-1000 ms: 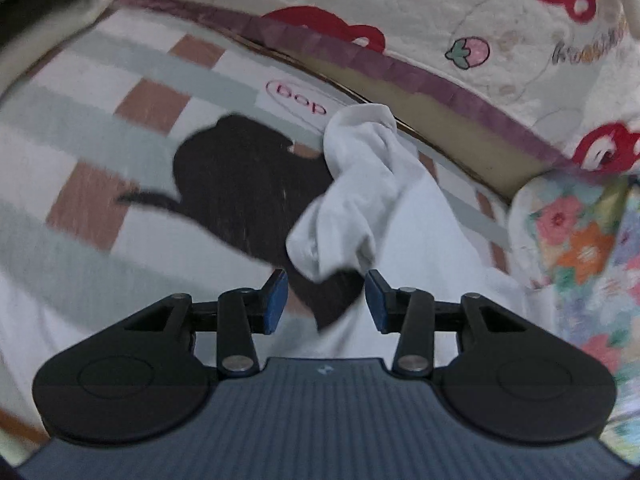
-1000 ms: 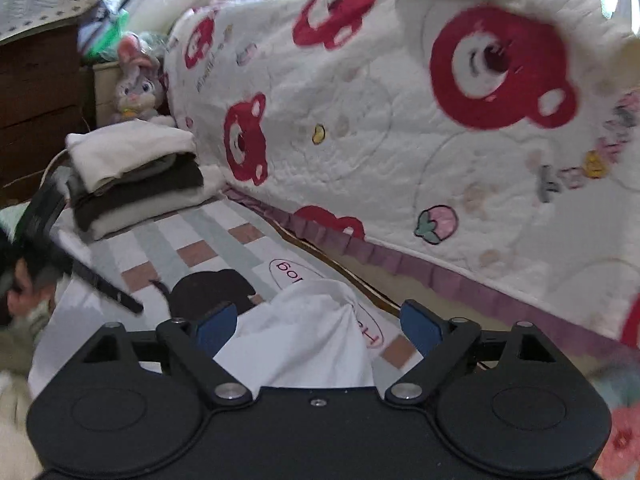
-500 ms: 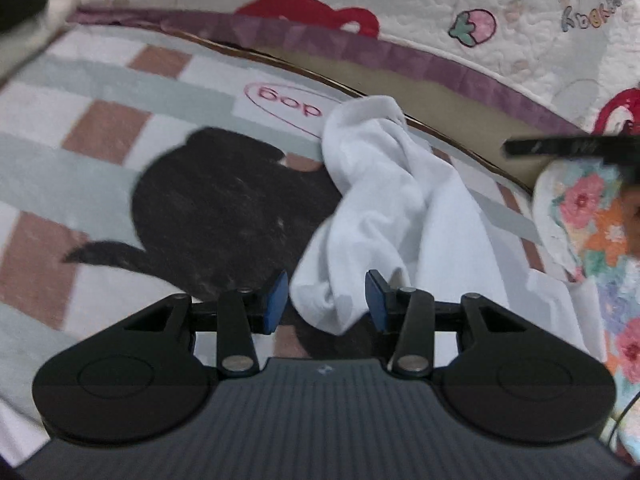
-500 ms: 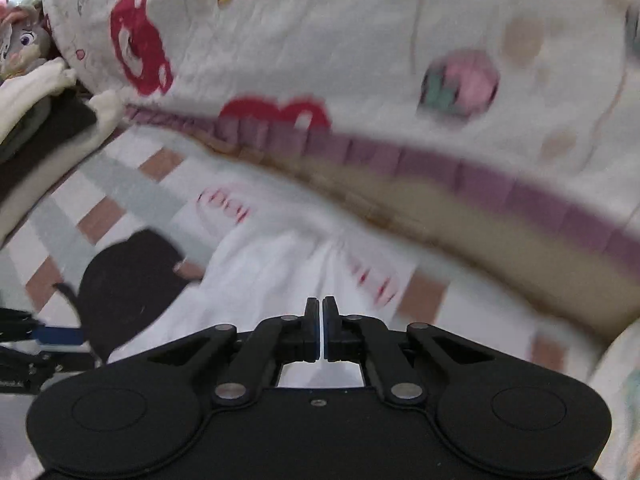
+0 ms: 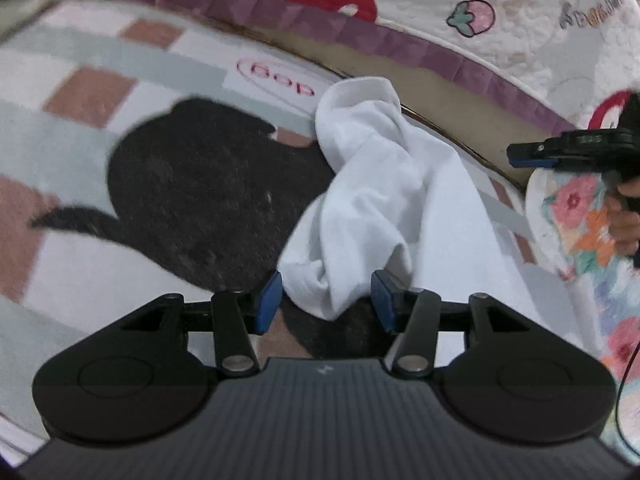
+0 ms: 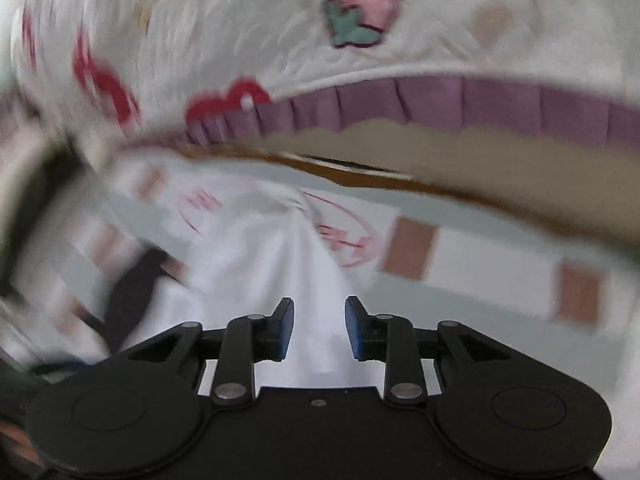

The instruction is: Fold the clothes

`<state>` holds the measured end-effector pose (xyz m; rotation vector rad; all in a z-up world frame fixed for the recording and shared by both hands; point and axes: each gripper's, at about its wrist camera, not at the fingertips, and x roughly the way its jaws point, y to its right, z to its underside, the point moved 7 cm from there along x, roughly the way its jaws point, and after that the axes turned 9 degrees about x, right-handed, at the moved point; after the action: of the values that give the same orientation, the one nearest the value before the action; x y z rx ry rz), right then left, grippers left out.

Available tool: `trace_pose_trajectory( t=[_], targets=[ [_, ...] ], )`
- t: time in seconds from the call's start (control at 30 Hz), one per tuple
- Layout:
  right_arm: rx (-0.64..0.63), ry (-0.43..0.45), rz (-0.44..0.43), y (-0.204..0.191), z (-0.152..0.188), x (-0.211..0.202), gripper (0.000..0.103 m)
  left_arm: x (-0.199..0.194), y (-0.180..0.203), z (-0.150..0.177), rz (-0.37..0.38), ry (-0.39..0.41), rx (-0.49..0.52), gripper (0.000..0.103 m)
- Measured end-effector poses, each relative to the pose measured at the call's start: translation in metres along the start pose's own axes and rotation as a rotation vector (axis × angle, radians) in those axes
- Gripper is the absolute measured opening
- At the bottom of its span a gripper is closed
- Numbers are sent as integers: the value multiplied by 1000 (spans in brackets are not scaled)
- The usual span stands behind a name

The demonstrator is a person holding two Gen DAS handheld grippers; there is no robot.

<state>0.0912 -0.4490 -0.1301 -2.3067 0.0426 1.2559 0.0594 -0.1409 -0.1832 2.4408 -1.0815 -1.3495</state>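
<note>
While its two blue pads stand apart, the left tool (image 5: pixel 326 300) has the lower bunched end of the white garment (image 5: pixel 384 200) sitting in the gap between them; the cloth just meets the left pad, and whether it touches the right one cannot be told. From there the garment runs up and away as a twisted, rumpled roll, ending in a rounded fold near the purple ruffle (image 5: pixel 400 40) at the edge of the quilt (image 5: pixel 520 0). It lies on a checked blanket (image 5: pixel 80 80) of pale green, white and brown squares, partly over a large black animal shape (image 5: pixel 208 184) printed on that blanket, just below a red oval with the word "dog" (image 5: pixel 276 78). The quilt is white with red bears and a small strawberry. To the far right, the right tool (image 5: pixel 532 154) shows side-on above a flowered cloth (image 5: pixel 580 220).

Seen from the right wrist, the right tool (image 6: pixel 319 328) also has its pads apart, with a smooth stretch of the white garment (image 6: pixel 296 264) below and between them; contact cannot be judged. That view is badly blurred. Beyond the garment lie the red oval print (image 6: pixel 344 236), brown squares of the blanket (image 6: pixel 408 248), and the quilt's purple ruffle (image 6: pixel 480 100) with a strawberry (image 6: pixel 360 12) above it.
</note>
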Motion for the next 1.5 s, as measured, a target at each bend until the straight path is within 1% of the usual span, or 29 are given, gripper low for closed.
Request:
trace_pose_trajectory(
  t=[0.03,0.07,0.13,0.2,0.27,0.37,0.43,0.57,0.7,0.77,0.8,0.83,0.87,0.9,0.97,1.03,1.07,1.13,1.17,1.2,1.23,1.27,1.3,1.37,1.43,1.5],
  targets=[
    [80,-2,-67,5,-1,0,41,1,1,1,1,-1,-4,46],
    [156,-4,-131,10,-3,-1,47,1,2,1,-6,-2,-2,46],
    [206,-8,-147,16,-6,5,48,0,8,0,-38,12,51,45],
    [158,-23,-101,15,-8,12,48,-1,11,-2,-61,23,85,45],
    [86,-41,-40,11,-9,22,48,1,9,-2,-59,24,80,45],
    [46,-63,-13,8,-7,38,48,3,4,-3,-75,26,83,45],
    [23,-74,-5,6,-5,49,48,6,2,-2,-56,14,79,47],
    [-33,-92,24,-5,0,71,49,16,6,3,38,-23,30,51],
    [-90,-86,56,-17,3,87,50,23,3,-6,72,-58,-49,53],
    [-103,-61,68,-21,-1,91,50,29,-1,-10,96,-79,-84,49],
    [-108,-50,76,-22,-3,94,51,32,-1,-11,84,-87,-62,26],
    [-117,-38,89,-23,-5,98,53,34,1,-13,61,-95,-24,8],
    [-130,-28,103,-23,-7,102,57,37,2,-14,39,-103,14,8],
    [-137,-21,115,-23,-8,107,60,39,4,-16,16,-111,52,7],
    [-132,-22,151,-18,-8,118,62,37,11,-21,-49,-94,153,7],
    [-107,-33,215,-10,-4,128,65,29,20,-34,-131,-42,268,7],
    [-103,-15,243,-9,-4,128,65,24,24,-42,-165,-13,310,7],
    [-94,-10,244,-9,-2,126,62,15,30,-60,-213,35,367,7],
    [-88,-19,237,-8,-1,125,56,12,31,-68,-224,50,376,7],
    [-81,-26,222,-8,-1,123,44,9,32,-75,-229,64,376,7],
    [-77,-28,198,-8,-2,120,33,5,33,-82,-230,77,376,7],
    [-78,-29,180,-7,-2,117,11,2,34,-88,-230,89,376,7],
    [-82,-20,175,-6,-3,113,7,-1,35,-93,-237,103,384,7],
    [-85,39,151,-8,-8,100,6,-8,34,-98,-246,130,383,7],
    [-59,113,135,-8,-14,80,6,-15,33,-103,-252,155,377,7],
    [-39,207,124,-10,-21,53,5,-22,31,-107,-258,181,371,7]
  ],
)
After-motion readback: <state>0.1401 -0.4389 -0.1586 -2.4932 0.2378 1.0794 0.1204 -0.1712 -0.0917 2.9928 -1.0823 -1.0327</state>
